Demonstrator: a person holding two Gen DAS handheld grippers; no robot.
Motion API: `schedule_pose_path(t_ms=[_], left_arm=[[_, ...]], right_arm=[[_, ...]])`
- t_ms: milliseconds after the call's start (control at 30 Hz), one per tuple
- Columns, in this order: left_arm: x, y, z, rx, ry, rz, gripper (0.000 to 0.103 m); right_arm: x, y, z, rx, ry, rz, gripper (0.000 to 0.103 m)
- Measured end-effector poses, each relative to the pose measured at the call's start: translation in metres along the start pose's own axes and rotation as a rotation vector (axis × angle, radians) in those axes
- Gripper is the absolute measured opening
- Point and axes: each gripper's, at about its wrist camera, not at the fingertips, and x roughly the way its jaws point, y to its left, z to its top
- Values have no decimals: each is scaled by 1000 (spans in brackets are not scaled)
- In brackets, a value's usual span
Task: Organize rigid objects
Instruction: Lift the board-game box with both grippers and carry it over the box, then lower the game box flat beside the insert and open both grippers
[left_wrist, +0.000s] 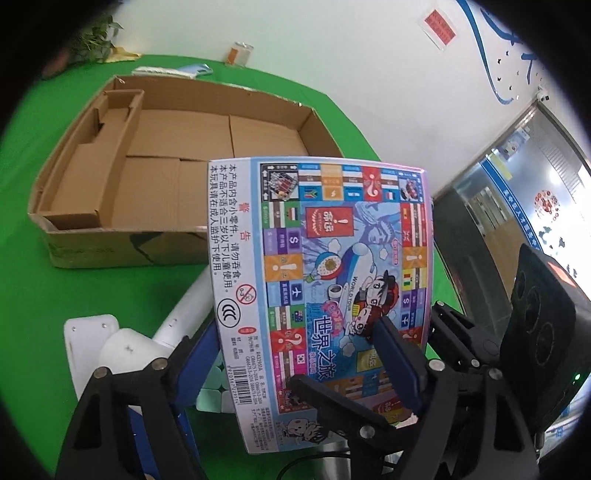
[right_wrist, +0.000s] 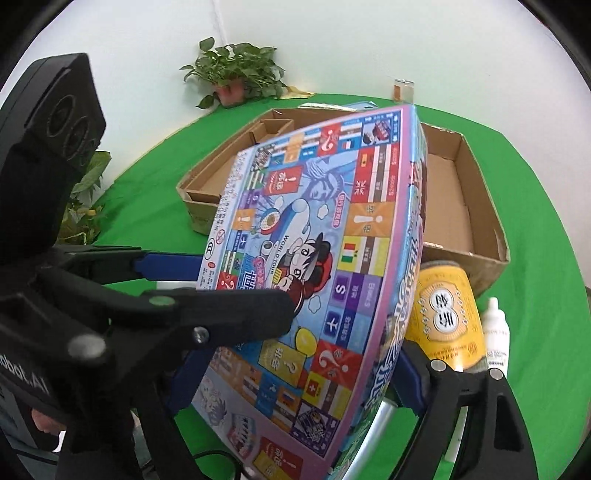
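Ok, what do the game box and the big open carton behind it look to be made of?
Game box: seemingly glossy printed paperboard; sharp folded edges, light glare across the artwork, possibly a film coat. Open carton: plain brown corrugated cardboard, matte; raw torn rim, folded flaps and an inner divider. Both look rigid.

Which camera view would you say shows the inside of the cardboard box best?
The left wrist view: the cardboard box shows its floor and divider. In the right wrist view, the board game box hides most of it.
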Motion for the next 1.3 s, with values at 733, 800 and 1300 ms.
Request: schedule_pose_path(t_ms=[733, 800, 1300], left_arm=[[-67, 2, 90, 87, -277, 184, 83], [-63, 9, 101, 74, -265, 192, 83], [23, 71, 140, -55, -36, 294, 82]], right_arm=[[-5, -21, 141, -95, -123, 130, 71], [4, -30, 158, -98, -102, 159, 70], [130, -101, 209, 3, 126, 335, 68]])
